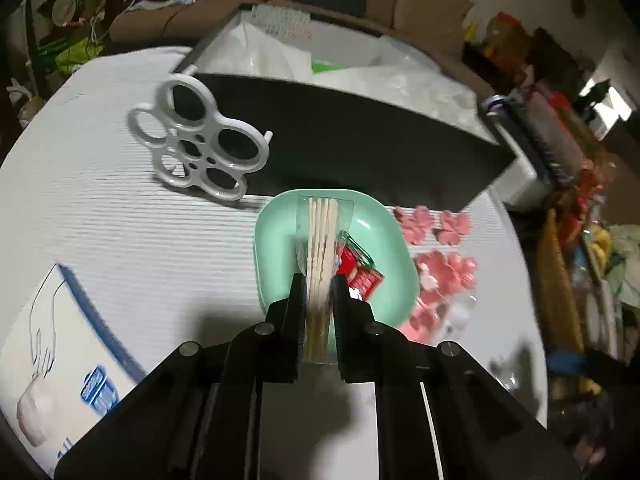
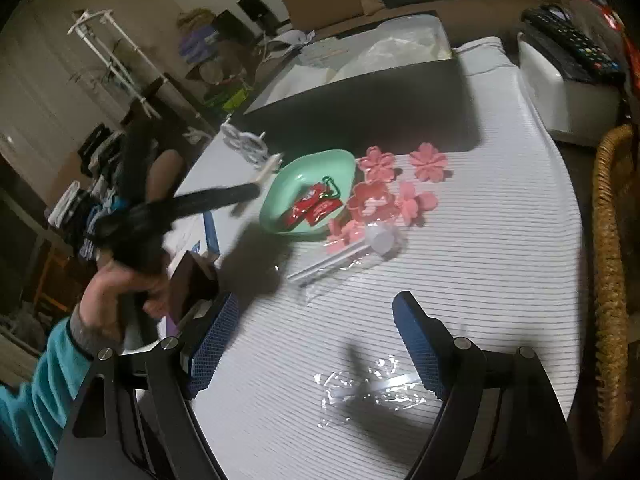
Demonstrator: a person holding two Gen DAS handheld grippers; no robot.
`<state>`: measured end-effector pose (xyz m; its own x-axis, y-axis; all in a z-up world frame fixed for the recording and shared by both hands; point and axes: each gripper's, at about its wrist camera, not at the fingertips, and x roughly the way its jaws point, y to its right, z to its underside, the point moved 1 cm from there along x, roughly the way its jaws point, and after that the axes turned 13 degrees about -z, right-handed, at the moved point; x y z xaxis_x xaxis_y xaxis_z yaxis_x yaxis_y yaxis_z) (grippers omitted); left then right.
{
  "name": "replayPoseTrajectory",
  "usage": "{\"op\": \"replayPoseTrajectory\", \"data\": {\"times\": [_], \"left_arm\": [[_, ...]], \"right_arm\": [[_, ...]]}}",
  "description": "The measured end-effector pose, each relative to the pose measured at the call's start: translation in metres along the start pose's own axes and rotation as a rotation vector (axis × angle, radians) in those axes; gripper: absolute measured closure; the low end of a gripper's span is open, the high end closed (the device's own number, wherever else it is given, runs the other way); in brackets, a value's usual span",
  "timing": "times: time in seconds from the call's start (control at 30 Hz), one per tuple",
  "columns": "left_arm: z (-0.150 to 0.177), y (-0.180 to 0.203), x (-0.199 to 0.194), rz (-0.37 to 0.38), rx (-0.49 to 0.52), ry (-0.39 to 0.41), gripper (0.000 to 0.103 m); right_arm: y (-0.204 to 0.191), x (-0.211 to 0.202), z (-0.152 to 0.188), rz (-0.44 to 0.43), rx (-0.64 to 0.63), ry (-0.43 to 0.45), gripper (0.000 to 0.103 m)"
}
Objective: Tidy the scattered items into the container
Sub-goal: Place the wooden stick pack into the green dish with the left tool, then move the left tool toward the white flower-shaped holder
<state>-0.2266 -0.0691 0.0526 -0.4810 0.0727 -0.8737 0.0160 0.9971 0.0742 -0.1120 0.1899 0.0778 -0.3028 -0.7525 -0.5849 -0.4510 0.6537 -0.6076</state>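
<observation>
1. The large black open box (image 1: 360, 152) stands at the far side of the white ribbed desk (image 1: 120, 220); carry toward it.
2. Clear the mint-green plastic dish (image 1: 280, 240) below.
3. The left claw (image 1: 319, 280) is clamped on the clear packet of wooden sticks (image 1: 320, 232); stay firm.
4. The right claw (image 2: 316, 340) hangs spread apart, near.

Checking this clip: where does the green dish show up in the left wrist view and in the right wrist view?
Left wrist view: the green dish sits at centre, just past the left gripper, which is shut on a clear packet of wooden sticks above it.
Right wrist view: the dish is left of centre, in mid-table.
Shared landmark: the red packets lying in the dish, and the pink flowers beside it.
</observation>
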Motion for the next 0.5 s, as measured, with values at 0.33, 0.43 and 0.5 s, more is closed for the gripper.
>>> {"op": "replayPoseTrajectory", "data": {"times": [0.33, 0.43, 0.5], "left_arm": [[-0.005, 0.015, 0.042, -0.113, 0.073, -0.144, 0.076], [-0.003, 0.007, 0.014, -0.037, 0.018, -0.11, 0.053], [-0.003, -0.002, -0.007, -0.012, -0.017, -0.073, 0.046]], "right_arm": [[-0.001, -0.004, 0.001, -0.016, -0.003, -0.003, 0.02], [-0.002, -0.005, 0.0, -0.022, -0.004, 0.0, 0.02], [-0.003, -0.006, 0.001, -0.026, -0.003, 0.002, 0.02]]}}
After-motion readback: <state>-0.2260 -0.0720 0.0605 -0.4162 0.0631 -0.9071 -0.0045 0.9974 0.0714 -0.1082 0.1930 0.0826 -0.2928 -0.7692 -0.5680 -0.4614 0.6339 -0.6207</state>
